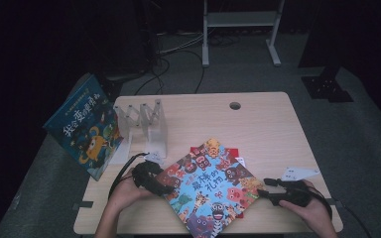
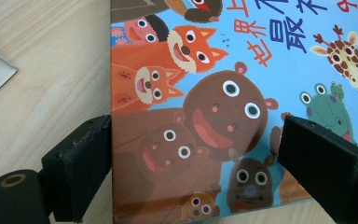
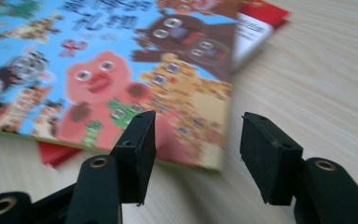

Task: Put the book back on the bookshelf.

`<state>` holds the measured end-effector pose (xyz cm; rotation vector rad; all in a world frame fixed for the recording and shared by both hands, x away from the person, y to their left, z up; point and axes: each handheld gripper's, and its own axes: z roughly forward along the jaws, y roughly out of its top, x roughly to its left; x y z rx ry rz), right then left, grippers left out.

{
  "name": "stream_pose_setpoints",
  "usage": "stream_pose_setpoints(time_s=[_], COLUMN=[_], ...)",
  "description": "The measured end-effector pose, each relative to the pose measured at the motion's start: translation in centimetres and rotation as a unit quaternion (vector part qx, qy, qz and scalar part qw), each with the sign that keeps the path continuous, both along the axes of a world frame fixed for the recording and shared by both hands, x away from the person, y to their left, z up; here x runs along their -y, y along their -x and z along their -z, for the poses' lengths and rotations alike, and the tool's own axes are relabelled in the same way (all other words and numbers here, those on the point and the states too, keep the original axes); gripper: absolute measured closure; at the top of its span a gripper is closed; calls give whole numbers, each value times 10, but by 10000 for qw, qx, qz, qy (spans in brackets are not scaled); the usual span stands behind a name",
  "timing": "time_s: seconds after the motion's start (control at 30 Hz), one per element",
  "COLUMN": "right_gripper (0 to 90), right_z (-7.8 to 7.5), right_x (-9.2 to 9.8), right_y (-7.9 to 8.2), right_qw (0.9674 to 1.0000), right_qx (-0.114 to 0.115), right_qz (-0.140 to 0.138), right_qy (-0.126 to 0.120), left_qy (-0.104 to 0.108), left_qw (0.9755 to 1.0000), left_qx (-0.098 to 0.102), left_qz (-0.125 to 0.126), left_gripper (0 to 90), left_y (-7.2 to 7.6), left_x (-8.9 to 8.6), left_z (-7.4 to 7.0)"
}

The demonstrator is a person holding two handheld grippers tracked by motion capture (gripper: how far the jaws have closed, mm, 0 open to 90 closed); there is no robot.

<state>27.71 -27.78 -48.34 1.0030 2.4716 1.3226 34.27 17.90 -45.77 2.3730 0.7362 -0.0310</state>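
Note:
A picture book [image 1: 211, 186] with cartoon animals on a blue cover lies flat at the table's front middle, on top of a red book [image 1: 230, 152]. My left gripper [image 1: 161, 187] sits at the picture book's left edge, open. In the left gripper view the jaws stand wide apart over the cover [image 2: 242, 70], one off the edge on bare wood. My right gripper [image 1: 265, 193] is at the book's right corner, open. In the right gripper view that corner [image 3: 200, 126] lies in front of the gap between the jaws, with the red book [image 3: 261, 14] behind.
A second blue picture book [image 1: 87, 126] leans at the table's left edge beside a clear slotted book rack [image 1: 146, 124]. A white card [image 1: 297, 173] lies near my right hand. The wooden table [image 1: 258, 124] has a cable hole [image 1: 235, 105] at the back.

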Motion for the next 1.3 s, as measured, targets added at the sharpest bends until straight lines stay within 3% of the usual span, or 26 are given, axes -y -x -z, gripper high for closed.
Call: stream_pose_setpoints(time_s=[0.17, 0.47, 0.57, 0.73, 1.1, 1.3], right_gripper=[408, 405, 382, 404, 414, 421], right_z=[-2, -4, 0, 3, 2, -1], right_x=[-10, -1, 1, 2, -13, -25], right_y=[-6, 4, 8, 7, -2, -13], right_qw=[9999, 9995, 9983, 9993, 9992, 9988], right_qx=[46, 97, -12, -74, -40, 29], right_qz=[-19, -159, -197, -168, -158, -127], right_qy=[116, 255, 547, 330, 357, 463], left_qy=[4, 19, 16, 14, -52, -9], left_qw=[10000, 9999, 9999, 9999, 9999, 9998], left_qx=[-50, -101, -104, -117, -71, -150], left_qz=[4, 7, 7, 6, -147, -165], left_gripper=[102, 102, 102, 102, 92, 92], left_y=[0, 0, 0, 0, -2, -2], left_x=[-2, -4, -4, -4, -9, -15], left_z=[0, 1, 1, 1, 0, 1])
